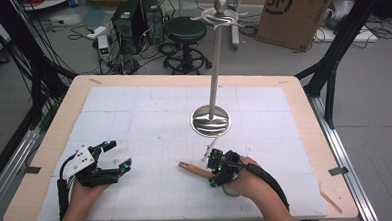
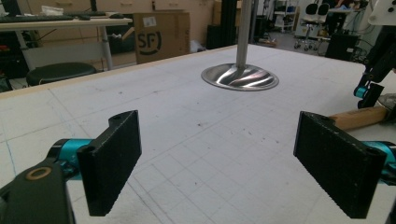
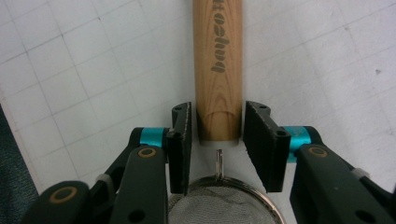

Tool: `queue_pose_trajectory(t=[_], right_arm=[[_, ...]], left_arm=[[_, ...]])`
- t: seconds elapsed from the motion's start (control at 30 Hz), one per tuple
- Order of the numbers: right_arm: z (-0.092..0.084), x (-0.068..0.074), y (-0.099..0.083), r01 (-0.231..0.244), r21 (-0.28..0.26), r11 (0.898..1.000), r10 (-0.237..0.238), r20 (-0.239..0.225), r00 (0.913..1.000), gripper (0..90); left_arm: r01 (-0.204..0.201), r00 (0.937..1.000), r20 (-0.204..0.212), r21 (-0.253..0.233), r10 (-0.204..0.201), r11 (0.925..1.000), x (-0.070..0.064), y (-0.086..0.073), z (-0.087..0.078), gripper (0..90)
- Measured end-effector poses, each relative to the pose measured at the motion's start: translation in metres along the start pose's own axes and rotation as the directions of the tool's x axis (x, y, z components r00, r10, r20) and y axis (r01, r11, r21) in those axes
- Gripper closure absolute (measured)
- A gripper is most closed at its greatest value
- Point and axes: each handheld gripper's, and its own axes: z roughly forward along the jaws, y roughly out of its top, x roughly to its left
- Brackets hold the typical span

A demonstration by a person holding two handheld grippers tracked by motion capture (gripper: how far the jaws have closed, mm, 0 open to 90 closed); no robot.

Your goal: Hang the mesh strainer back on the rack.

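A strainer with a light wooden handle (image 1: 194,169) lies flat on the white gridded mat, in front of a tall metal stand (image 1: 210,121). My right gripper (image 1: 211,171) sits low over the handle's inner end. In the right gripper view the handle (image 3: 218,70) runs between the two black pads, with a thin gap on the left side, so the right gripper (image 3: 217,140) is open around it. The wire mesh bowl (image 3: 219,203) is just below the jaws. My left gripper (image 1: 120,155) rests at the front left, jaws wide open and empty (image 2: 217,163).
The stand's round shiny base (image 2: 240,77) sits mid-table, its pole rising to hooks at the top (image 1: 220,15). The wooden table edge (image 1: 54,126) frames the mat. A stool (image 1: 185,33) and a cardboard box (image 1: 295,11) stand on the floor beyond.
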Motion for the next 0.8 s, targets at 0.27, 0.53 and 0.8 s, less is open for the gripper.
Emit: queue_pose_trajectory(t=[0.27, 0.53, 0.8], right_arm=[[0.001, 0.007, 0.001, -0.007, 0.009, 1.0, 0.007, 0.045, 0.999, 68.2], [-0.001, 0.01, -0.005, 0.048, -0.041, 0.998, -0.045, 0.069, 0.9966, 68.6], [-0.02, 0.01, -0.012, 0.066, -0.198, 0.978, -0.044, 0.111, 0.9929, 68.7]], left_arm=[[-0.007, 1.0, -0.001, 0.002, 0.007, 1.0, 0.0, 0.0, 0.0, 15.6], [-0.001, 1.0, -0.002, 0.001, 0.001, 1.0, 0.0, 0.0, 0.0, 15.6], [-0.005, 1.0, -0.001, 0.0, 0.005, 1.0, 0.0, 0.0, 0.0, 15.6]])
